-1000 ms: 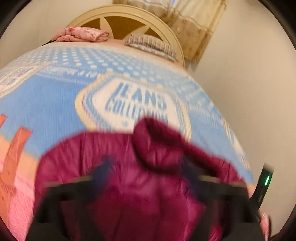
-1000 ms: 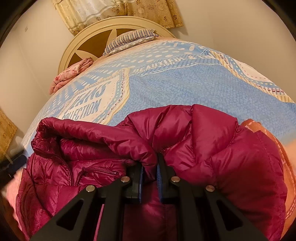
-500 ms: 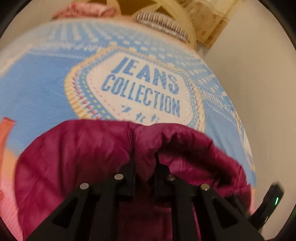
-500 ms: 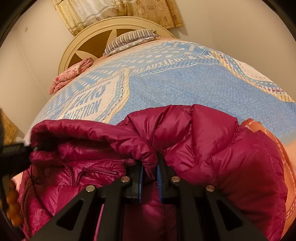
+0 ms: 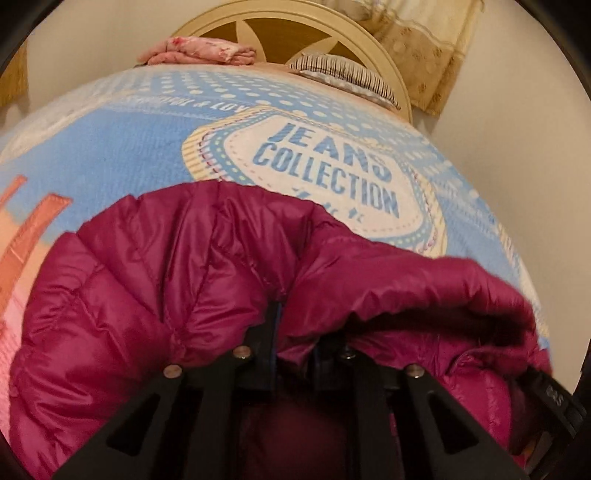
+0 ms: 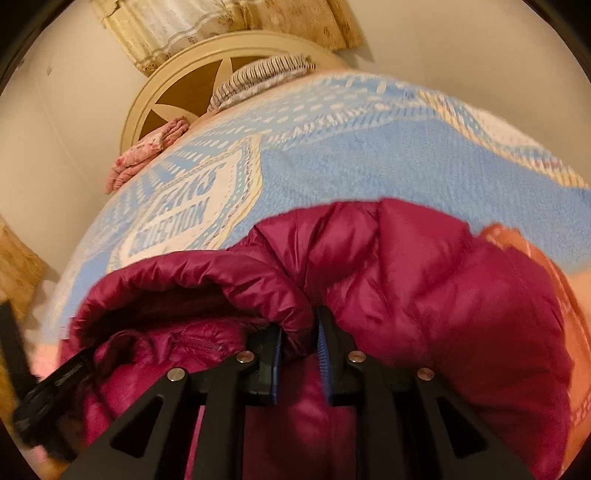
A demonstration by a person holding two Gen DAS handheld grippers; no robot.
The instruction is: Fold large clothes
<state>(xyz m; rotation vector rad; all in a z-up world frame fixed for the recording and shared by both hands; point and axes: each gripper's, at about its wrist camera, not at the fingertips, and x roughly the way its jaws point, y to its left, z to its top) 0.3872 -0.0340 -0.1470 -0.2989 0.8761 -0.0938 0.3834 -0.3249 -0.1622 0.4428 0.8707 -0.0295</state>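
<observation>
A magenta puffer jacket lies bunched on the near part of the bed and fills the lower half of both wrist views. My left gripper pinches a fold of its upper edge; its jaws are opening, with fabric still filling the gap. My right gripper holds another fold of the jacket the same way, its jaws also opening and the blue pads against the fabric. The rolled collar or hood edge arches between the two grips. The left gripper's black body shows at the right wrist view's lower left.
A blue blanket printed "JEANS COLLECTION" covers the bed. At the far end stand a round cream headboard, a folded pink cloth and a striped pillow. A curtain hangs behind, and a wall runs along the bed's side.
My left gripper came down onto the jacket and went from wide open to closed on its upper edge. The right gripper stayed put on its fold, its jaws a little wider now.
</observation>
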